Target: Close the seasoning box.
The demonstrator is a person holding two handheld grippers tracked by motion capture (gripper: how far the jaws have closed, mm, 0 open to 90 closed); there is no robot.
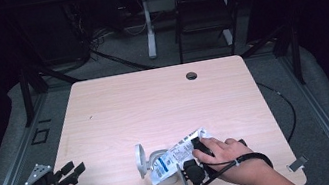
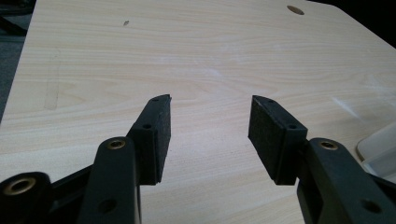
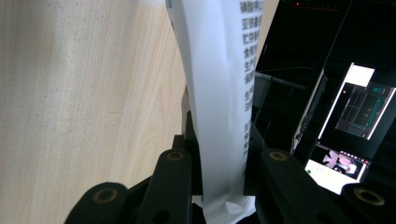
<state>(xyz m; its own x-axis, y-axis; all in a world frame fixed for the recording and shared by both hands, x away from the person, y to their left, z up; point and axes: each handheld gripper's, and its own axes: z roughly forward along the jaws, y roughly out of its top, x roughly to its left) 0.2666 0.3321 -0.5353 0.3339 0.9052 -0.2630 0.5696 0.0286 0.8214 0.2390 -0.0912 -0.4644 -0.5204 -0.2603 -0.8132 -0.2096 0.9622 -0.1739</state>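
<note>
Landmark: we're placing everything off the white container (image 1: 156, 159) sitting near the front edge of the table (image 1: 153, 99), lid flipped open on its left side.

Pouch: the white printed pouch (image 1: 177, 154) is lying tilted right over the container, its low end at the opening and its high end running up and to the right of it.

Right tongs: our right gripper (image 1: 198, 154) is sitting just right of the container and pinching the pouch tight. In the right gripper view the pouch (image 3: 219, 93) is running straight up between the two jaws, squeezed flat.

Left tongs: our left gripper (image 1: 72, 171) is hanging well to the left of the container at the table's front-left corner, jaws spread wide with nothing between them. In the left gripper view we're just seeing a bit of the container (image 2: 380, 149) at the far right.

Progress: looks like we're mid-way. The pouch is picked up and lined up over the open container, so the grab is done.

Left to do: probably emptying the pouch or dropping it in, then shutting the lid. We can't tell whether anything is in the container yet.
</note>
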